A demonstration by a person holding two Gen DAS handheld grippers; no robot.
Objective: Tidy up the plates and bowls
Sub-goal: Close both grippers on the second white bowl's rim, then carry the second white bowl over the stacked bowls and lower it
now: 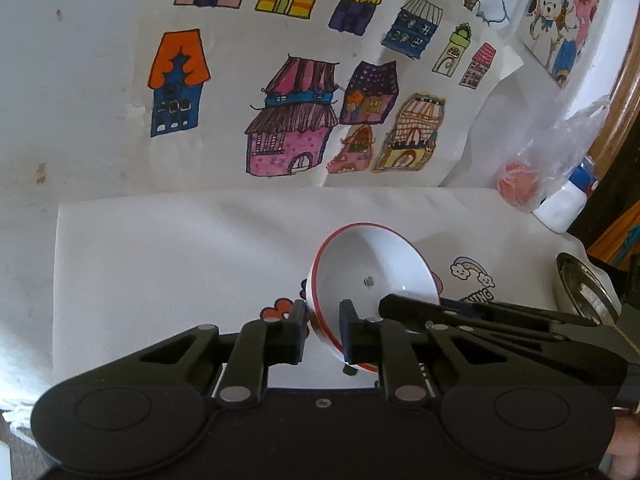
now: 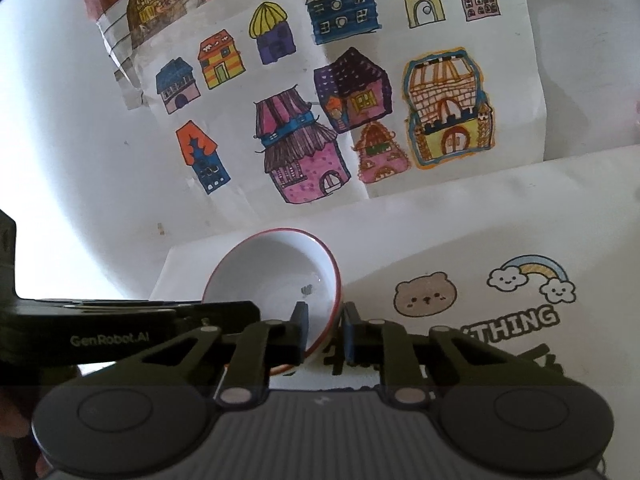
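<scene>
Both claws (image 1: 325, 330) (image 2: 325, 330) clamp tilted bowl (image 1: 372, 276)

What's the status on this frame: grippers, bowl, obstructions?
Left gripper and right gripper both shut on red-rimmed bowl, opposite rim sides. Bowl tilted above white cloth. Nothing blocking.

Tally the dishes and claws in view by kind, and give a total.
White bowl with a red rim: 1
Shiny metal dish, partly in view at the edge: 1
Black two-finger claws: 2 (left claw, right claw), both on the bowl's rim
Total: 4
</scene>
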